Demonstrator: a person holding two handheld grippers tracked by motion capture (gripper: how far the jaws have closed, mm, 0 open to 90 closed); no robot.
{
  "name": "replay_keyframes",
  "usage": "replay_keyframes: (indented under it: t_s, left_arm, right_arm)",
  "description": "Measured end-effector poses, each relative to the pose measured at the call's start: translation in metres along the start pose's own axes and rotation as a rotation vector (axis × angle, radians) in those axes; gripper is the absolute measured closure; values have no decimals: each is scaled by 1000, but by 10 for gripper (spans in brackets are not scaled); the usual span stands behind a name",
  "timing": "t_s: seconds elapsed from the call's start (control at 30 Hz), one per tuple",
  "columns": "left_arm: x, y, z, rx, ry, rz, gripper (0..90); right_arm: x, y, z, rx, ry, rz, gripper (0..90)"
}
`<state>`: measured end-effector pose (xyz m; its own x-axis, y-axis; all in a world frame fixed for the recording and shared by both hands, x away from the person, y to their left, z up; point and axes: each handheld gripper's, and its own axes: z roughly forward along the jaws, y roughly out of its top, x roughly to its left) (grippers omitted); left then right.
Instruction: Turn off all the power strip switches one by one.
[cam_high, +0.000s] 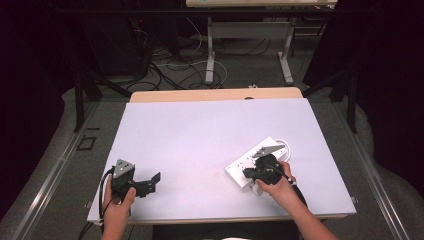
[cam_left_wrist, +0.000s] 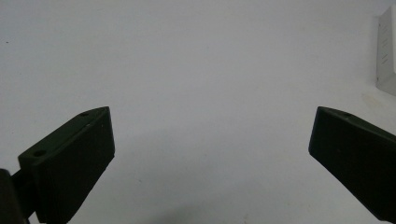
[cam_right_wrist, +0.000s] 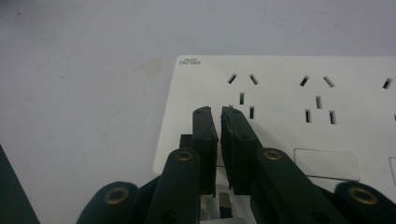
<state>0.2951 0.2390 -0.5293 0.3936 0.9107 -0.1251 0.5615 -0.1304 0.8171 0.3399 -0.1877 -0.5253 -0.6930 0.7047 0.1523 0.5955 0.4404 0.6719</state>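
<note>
The white power strip (cam_high: 257, 162) is lying near the right front corner of the table (cam_high: 200, 135), set at a slant. The right gripper (cam_right_wrist: 219, 114) is hovering directly over the near end of the strip, its jaws almost closed with only a thin slit between them; whether a small metal piece low between the jaws is being pinched cannot be told. The left gripper (cam_high: 156, 179) is resting well to the left of the strip, its jaws standing wide apart over bare tabletop, gripping nothing
</note>
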Motion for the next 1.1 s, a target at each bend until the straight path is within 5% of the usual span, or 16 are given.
replay_keyframes:
  t_s: [0.57,1.1]
  left_arm:
    - [0,0,-1,5,0,1,3]
    - [3,0,-3,2,10,-3,4]
  right_arm:
    - [4,6,-14,-34,-34,-10,637]
    - [-6,4,-34,-77,-109,45,343]
